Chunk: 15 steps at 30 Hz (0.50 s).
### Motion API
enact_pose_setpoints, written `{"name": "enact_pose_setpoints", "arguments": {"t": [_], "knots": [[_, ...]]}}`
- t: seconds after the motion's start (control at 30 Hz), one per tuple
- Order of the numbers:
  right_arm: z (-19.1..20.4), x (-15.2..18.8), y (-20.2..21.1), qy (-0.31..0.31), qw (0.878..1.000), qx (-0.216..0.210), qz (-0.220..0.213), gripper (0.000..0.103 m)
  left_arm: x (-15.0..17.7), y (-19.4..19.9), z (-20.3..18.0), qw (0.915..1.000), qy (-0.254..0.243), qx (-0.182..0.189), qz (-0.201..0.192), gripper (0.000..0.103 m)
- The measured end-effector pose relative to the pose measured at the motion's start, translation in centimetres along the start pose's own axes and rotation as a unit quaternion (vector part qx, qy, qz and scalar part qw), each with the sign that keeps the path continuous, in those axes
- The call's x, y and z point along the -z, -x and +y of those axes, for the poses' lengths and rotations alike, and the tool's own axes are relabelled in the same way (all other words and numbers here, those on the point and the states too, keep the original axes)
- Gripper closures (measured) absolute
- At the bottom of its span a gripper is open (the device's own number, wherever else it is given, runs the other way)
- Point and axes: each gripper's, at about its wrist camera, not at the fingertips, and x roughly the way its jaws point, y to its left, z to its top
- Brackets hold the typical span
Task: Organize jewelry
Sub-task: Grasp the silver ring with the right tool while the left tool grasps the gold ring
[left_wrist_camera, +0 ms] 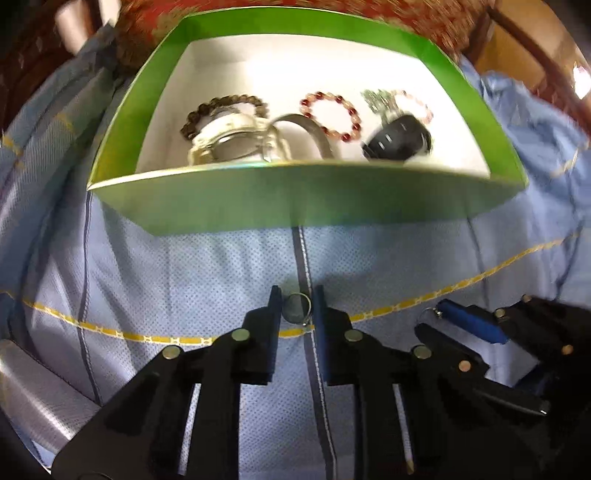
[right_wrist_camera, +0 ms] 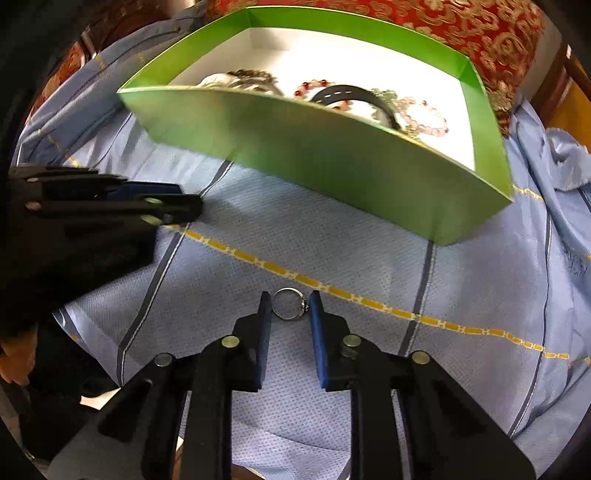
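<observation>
Rings sit nearest to us, one between each pair of fingers: we see a dark-faced ring [left_wrist_camera: 296, 308] in the left gripper [left_wrist_camera: 296, 306], its jaws close on either side, though we cannot tell whether they press it. Between the tips of the right gripper [right_wrist_camera: 289, 304] stands a silver ring [right_wrist_camera: 289, 303] with a small setting; its fingers touch or nearly touch the band, and we cannot be sure of a firm clamp. Both hover over the light blue cloth [left_wrist_camera: 207, 266] with its yellow patterned line [right_wrist_camera: 369, 301]. Beyond lies the green box [left_wrist_camera: 295, 206], white inside, holding a dark beaded bracelet [left_wrist_camera: 221, 105], a pale watch [left_wrist_camera: 232, 138], a metal bangle [left_wrist_camera: 310, 129], a red beaded bracelet [left_wrist_camera: 330, 112], a black watch [left_wrist_camera: 397, 136] and a pink beaded bracelet [right_wrist_camera: 424, 116]. Farthest, behind the box, we see red and gold fabric [right_wrist_camera: 461, 29].
</observation>
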Motion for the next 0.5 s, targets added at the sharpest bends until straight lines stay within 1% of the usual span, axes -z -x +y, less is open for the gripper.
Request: {"name": "enact_pose_setpoints", "arguments": {"t": [0.07,0.13,0.17,0.2,0.3,0.4,0.47,0.5], "knots": [[-0.7,-0.3,0.0,-0.014,1.000,-0.006,-0.001,0.082,-0.5,0.6,1.6,0.9988,0.039,0.029,-0.001,0.083],[-1.2,-0.5,0.0,-0.025,1.000,-0.013,0.000,0.082,-0.9,1.0,3.1,0.9963,0.071,0.048,-0.004,0.071],[-1.4,-0.5,0.0,-0.027,1.000,-0.014,0.001,0.082,-1.1,1.1,3.5,0.9952,0.081,0.054,-0.005,0.068],[-1.5,-0.5,0.0,-0.029,1.000,-0.013,0.001,0.082,-1.1,1.2,3.8,0.9947,0.086,0.057,-0.006,0.066],[-1.7,-0.6,0.0,-0.027,1.000,-0.013,0.002,0.081,-1.1,1.0,3.6,0.9959,0.080,0.043,-0.005,0.063],[-1.5,-0.5,0.1,-0.021,1.000,-0.006,0.000,0.081,-0.9,0.2,2.5,0.9979,0.058,0.029,0.006,0.063],[-1.5,-0.4,0.2,-0.018,1.000,0.000,-0.001,0.081,-0.8,-0.3,2.1,0.9984,0.051,0.017,0.016,0.067],[-1.3,-0.4,0.2,-0.019,1.000,0.000,-0.001,0.081,-0.7,-0.6,2.1,0.9984,0.050,0.015,0.020,0.072]]}}
